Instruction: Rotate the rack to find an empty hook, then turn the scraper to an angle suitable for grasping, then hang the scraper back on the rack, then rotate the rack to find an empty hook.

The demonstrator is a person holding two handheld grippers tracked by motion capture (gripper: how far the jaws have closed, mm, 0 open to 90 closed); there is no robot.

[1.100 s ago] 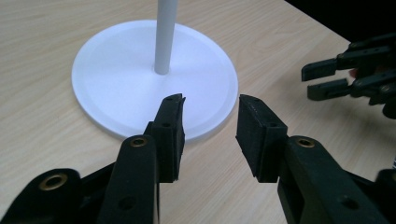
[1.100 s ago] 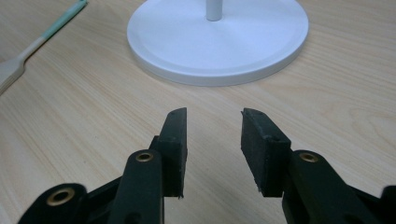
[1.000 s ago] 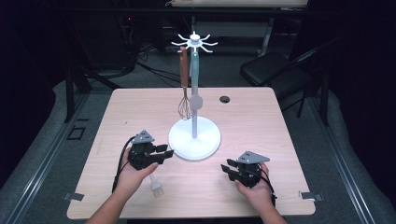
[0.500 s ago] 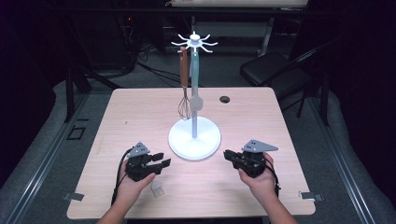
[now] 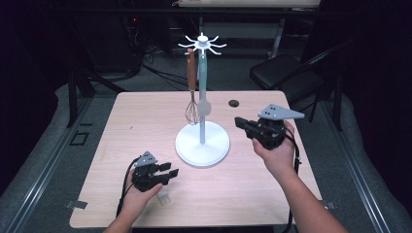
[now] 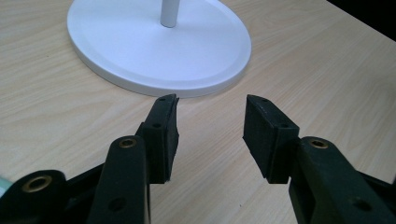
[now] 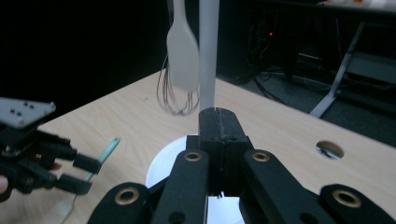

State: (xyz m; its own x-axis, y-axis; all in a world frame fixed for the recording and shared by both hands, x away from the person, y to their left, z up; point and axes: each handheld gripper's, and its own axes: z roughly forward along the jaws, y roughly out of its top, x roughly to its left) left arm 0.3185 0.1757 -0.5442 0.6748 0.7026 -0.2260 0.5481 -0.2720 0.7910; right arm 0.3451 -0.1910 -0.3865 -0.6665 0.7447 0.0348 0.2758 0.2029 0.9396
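Note:
A white rack stands mid-table on a round base (image 5: 187, 148) (image 6: 140, 42), with a pole and hooks on top (image 5: 201, 44). From the hooks hang a brown-handled whisk (image 5: 192, 94) (image 7: 175, 100) and a pale spatula (image 5: 204, 106) (image 7: 182, 56). My left gripper (image 5: 171, 174) (image 6: 210, 109) (image 7: 88, 175) sits low near the table's front, open, with only bare wood between its jaws. A teal-handled utensil (image 5: 164, 196) (image 7: 108, 147) lies on the table by it. My right gripper (image 5: 238, 121) (image 7: 218, 116) is raised right of the pole, pointing at it. Its jaws have just been closing and are shut on nothing.
A small round dark spot (image 5: 233, 103) (image 7: 329, 149) marks the table's far side. A black chair (image 5: 279, 73) and cables stand behind the table. Bare wooden tabletop (image 5: 145, 121) lies left of the rack's base.
My right hand has lifted off the table and moved toward the pole, and its jaws have closed. The left gripper has sunk slightly toward the table's front edge.

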